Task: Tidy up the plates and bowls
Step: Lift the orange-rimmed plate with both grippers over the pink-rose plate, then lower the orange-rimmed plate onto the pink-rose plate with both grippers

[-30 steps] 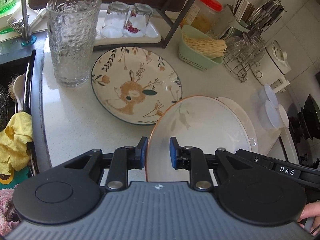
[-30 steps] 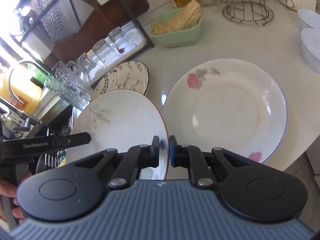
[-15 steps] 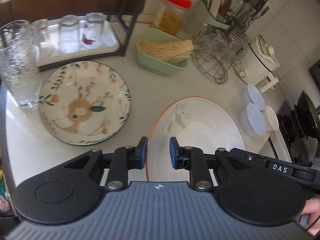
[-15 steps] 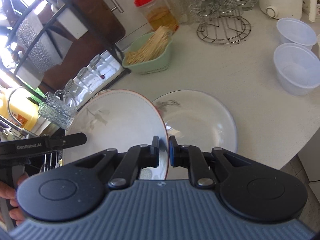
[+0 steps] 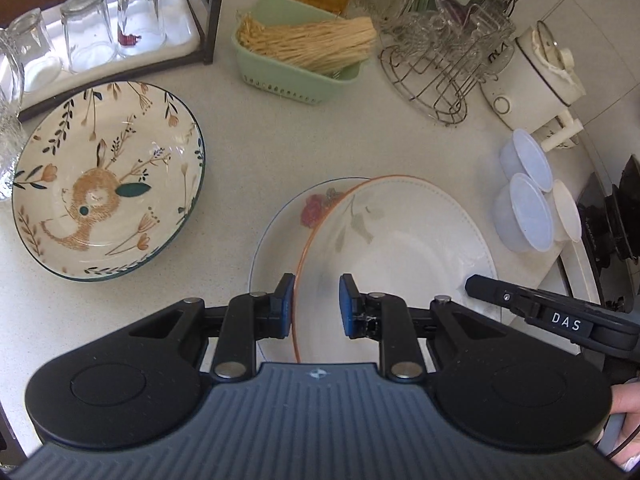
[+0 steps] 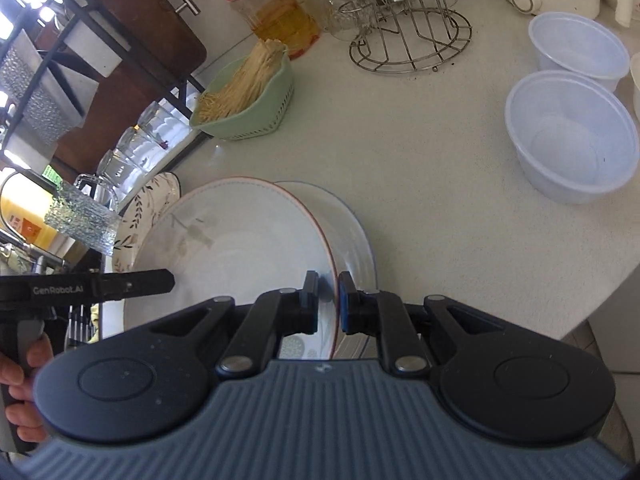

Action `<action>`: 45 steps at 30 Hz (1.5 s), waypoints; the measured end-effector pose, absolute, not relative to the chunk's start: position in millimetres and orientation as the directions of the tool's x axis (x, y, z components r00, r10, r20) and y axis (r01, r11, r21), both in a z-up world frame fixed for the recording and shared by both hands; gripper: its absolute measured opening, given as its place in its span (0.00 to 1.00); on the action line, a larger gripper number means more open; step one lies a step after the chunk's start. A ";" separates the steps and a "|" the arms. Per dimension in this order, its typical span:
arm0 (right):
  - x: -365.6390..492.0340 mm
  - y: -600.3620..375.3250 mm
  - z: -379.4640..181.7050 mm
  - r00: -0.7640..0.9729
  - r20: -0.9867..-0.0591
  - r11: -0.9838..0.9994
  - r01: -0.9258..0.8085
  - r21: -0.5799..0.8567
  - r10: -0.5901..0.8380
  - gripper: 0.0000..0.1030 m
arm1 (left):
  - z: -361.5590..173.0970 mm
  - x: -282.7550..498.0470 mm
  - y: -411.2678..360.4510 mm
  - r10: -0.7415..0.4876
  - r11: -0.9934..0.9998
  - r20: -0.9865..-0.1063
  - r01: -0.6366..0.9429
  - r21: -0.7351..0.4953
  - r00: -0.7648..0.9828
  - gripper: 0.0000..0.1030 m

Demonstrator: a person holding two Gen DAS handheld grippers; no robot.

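A white plate with an orange rim (image 5: 400, 248) hangs between both grippers, over a rose-patterned plate (image 5: 280, 236) on the counter. My left gripper (image 5: 316, 306) has its jaws around the plate's left rim; the rim touches the left pad and a gap shows at the right pad. My right gripper (image 6: 329, 304) is shut on the plate's right rim (image 6: 240, 240). The rose plate (image 6: 352, 236) shows behind it in the right wrist view. A rabbit-patterned plate (image 5: 104, 180) lies on the counter to the left.
Three white plastic bowls (image 5: 524, 216) stand at the right near the stove. A green basket of sticks (image 5: 304, 60), a wire glass rack (image 5: 444, 68), a tray of upturned glasses (image 5: 92, 36) and a white cooker (image 5: 536, 80) line the back. The counter edge (image 6: 600, 304) is at right.
Both grippers carried the orange-rimmed plate rightward and lower, over the rose plate. The tall glass and sink have slid out of the left view. The left jaws look slightly wider.
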State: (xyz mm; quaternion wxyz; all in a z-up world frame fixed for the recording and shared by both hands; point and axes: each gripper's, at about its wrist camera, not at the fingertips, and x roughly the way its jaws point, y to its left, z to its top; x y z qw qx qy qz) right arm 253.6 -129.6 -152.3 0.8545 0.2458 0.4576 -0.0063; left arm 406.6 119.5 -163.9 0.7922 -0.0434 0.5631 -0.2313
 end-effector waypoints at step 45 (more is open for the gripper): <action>286.5 -133.7 -171.2 0.561 -0.786 0.916 0.114 0.384 0.260 0.13 | -193.4 418.6 135.2 -0.362 0.931 -0.911 0.018 -0.366 0.197 0.28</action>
